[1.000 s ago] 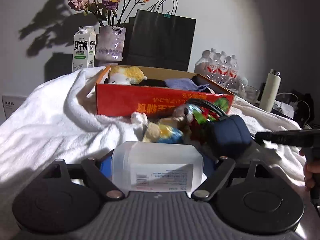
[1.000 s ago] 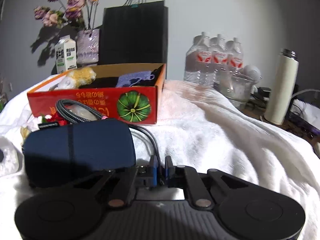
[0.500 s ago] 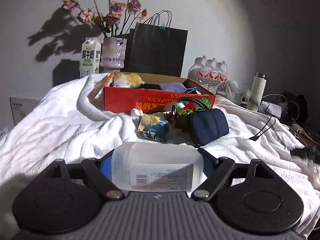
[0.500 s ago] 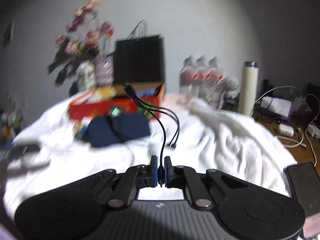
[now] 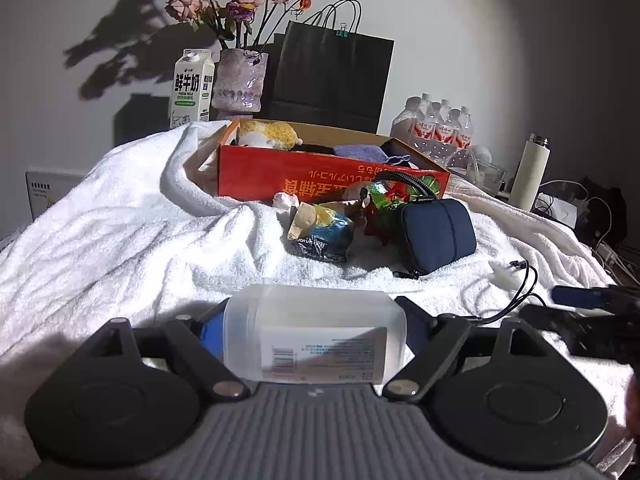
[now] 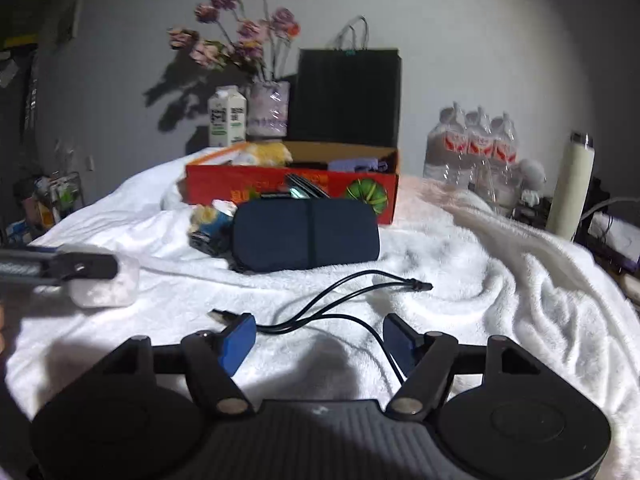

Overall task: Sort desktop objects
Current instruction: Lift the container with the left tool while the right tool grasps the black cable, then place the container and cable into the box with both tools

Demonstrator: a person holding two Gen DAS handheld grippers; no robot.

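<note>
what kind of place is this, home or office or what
Most likely a home desk or table, covered with a white towel. A milk carton, a vase of dried roses and a pack of water bottles stand by the wall.

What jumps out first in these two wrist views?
The clear plastic container clamped in the left gripper fills the foreground of the left view. Behind it, on the white towel, a red cardboard box of odds and ends sits before a black paper bag and a vase of flowers. In the right view, the right gripper has just been opening; a black cable lies on the towel between its jaws, unpinched.
</note>
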